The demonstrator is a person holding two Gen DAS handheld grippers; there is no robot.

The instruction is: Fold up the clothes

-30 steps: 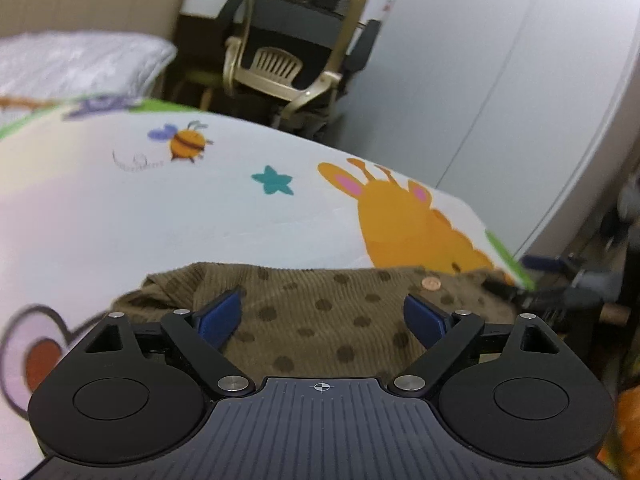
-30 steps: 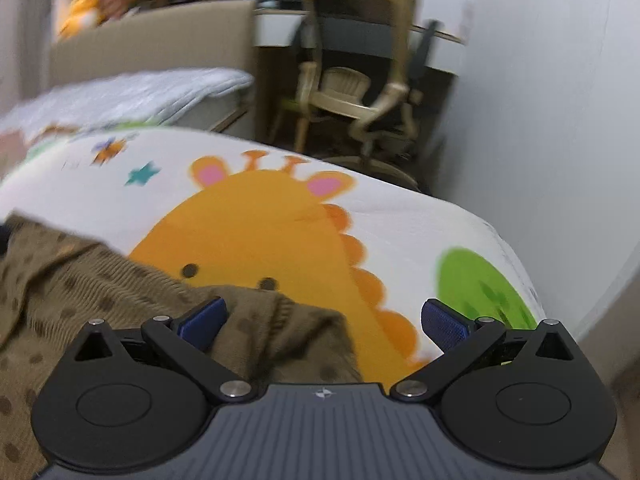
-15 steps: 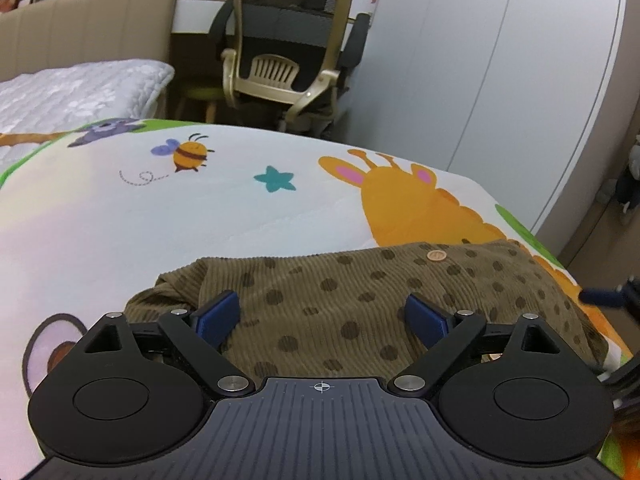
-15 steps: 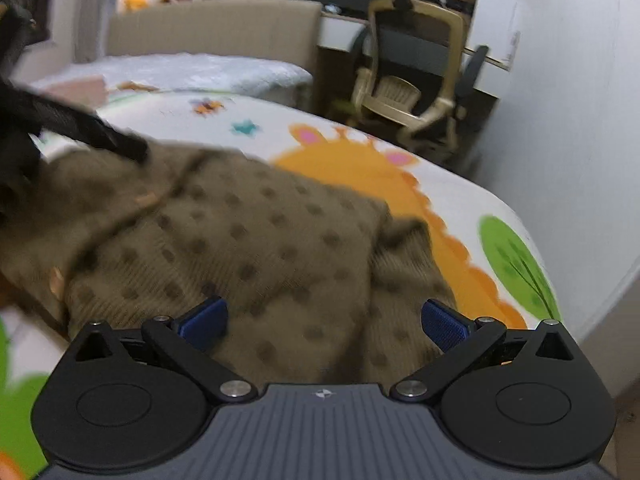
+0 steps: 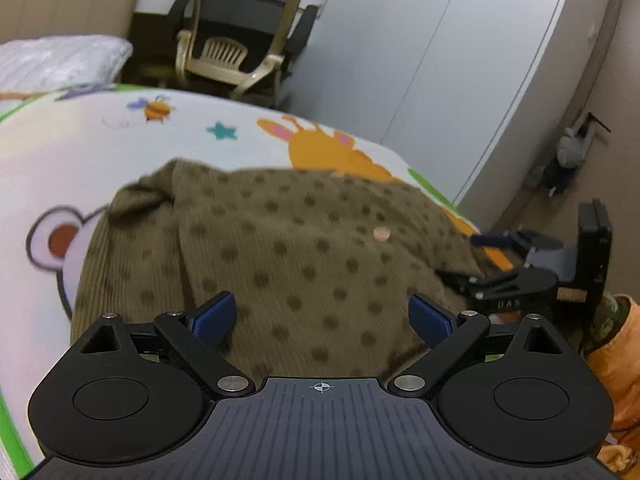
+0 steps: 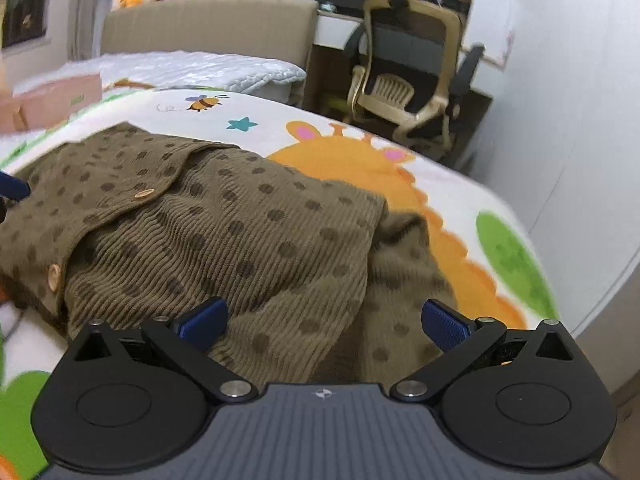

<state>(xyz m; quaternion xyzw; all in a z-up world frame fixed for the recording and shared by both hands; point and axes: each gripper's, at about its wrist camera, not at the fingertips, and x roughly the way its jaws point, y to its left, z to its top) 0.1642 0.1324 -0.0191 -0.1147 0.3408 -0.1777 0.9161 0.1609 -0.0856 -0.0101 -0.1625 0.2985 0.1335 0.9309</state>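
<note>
Cardigan (image 6: 240, 232) of brown dotted knit lying on cartoon bedspread (image 5: 80, 152), left tool (image 5: 322, 316) spread, right tool (image 6: 324, 320) spread, both empty

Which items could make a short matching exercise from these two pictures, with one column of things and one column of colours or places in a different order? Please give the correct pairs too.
Things
1. cardigan
2. star print
3. office chair
4. pink box

Descriptions
A. teal, printed on the bedspread
B. olive with dark dots, lying on the bed
C. at the left edge of the bed in the right wrist view
D. beyond the far end of the bed, by the desk

Pairs: 1-B, 2-A, 3-D, 4-C
</note>
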